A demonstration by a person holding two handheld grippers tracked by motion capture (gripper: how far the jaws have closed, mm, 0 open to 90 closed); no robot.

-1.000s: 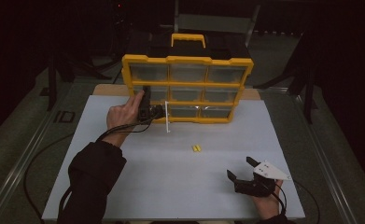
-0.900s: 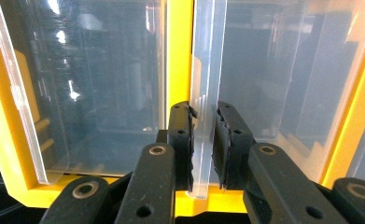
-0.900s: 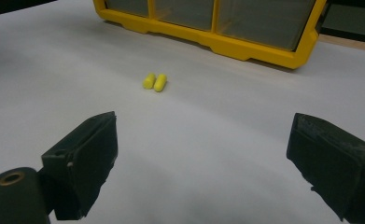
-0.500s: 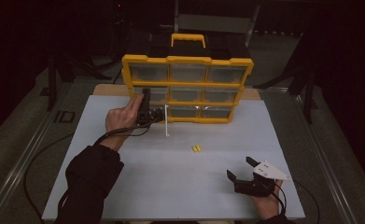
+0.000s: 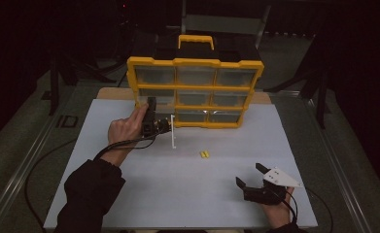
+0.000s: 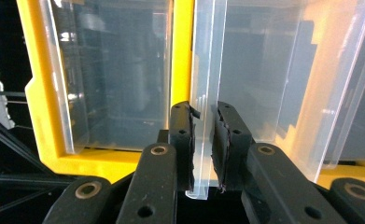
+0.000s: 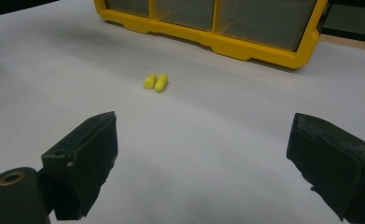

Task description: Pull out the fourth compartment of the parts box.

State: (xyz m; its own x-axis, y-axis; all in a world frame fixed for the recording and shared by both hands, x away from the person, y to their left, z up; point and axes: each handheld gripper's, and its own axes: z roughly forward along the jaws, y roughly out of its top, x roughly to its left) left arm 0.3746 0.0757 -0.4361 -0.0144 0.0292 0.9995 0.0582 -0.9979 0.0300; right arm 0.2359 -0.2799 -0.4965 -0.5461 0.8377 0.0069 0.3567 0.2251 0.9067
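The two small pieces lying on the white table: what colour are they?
Yellow; the two small pieces show best in the right gripper view.

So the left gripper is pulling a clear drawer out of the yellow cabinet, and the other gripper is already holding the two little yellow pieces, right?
Not quite. The right gripper holds nothing: its jaws stand open, and the two yellow pieces lie loose on the white table ahead of it, as the right gripper view shows. The rest holds: the left gripper is clamped on the clear drawer at the yellow cabinet.
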